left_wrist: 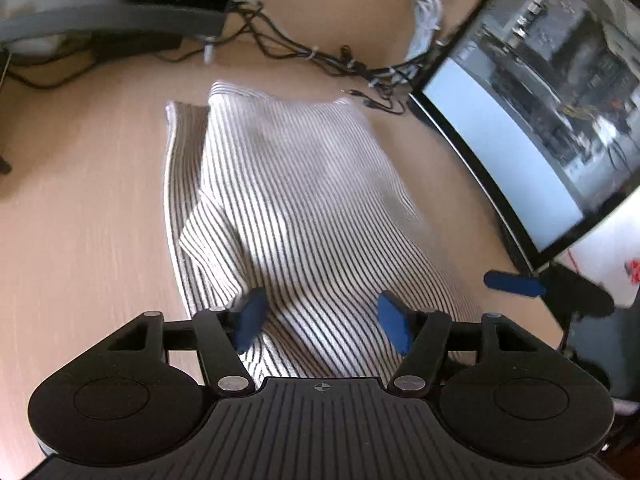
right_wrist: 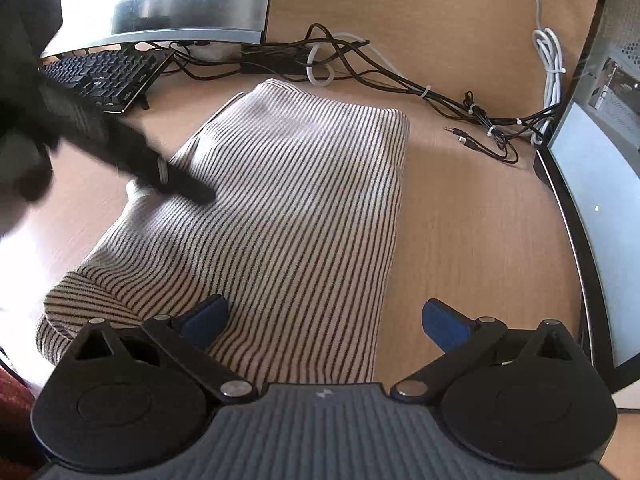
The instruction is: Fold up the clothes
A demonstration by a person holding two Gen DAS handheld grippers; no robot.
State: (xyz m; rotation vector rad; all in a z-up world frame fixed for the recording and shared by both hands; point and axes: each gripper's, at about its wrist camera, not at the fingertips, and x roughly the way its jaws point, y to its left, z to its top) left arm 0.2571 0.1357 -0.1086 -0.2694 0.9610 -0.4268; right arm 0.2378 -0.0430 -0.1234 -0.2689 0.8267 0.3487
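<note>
1. Left edge of the desk: a black keyboard (right_wrist: 102, 76) lies at the far left beneath a silver monitor base (right_wrist: 160, 36). The wooden desk (right_wrist: 472, 216) carries all items.
2. Left gripper (left_wrist: 322, 318): the jaws stand partly apart, blue pads over the near end of the garment, and nothing is clamped between them. The left pad (left_wrist: 250, 318) sits at the edge of a raised fold; contact there cannot be confirmed. The picture is motion-blurred. In the right wrist view this tool appears as a dark blurred bar (right_wrist: 132, 156) over the garment's left side.
3. Centre: the striped shirt (left_wrist: 288, 200), white with thin dark stripes, lies folded into a long panel on the desk, running from the near edge towards the cables. A narrower layer shows along its left side.
4. Behind the shirt: a tangle of black cables (right_wrist: 400, 80) and a coiled white cable (right_wrist: 552, 64).
5. Right gripper (right_wrist: 324, 320): jaws wide apart, holding nothing. Its left pad is over the shirt's near right portion; its right pad is over bare desk.
6. Right edge: a monitor screen (left_wrist: 532, 128), lit.
</note>
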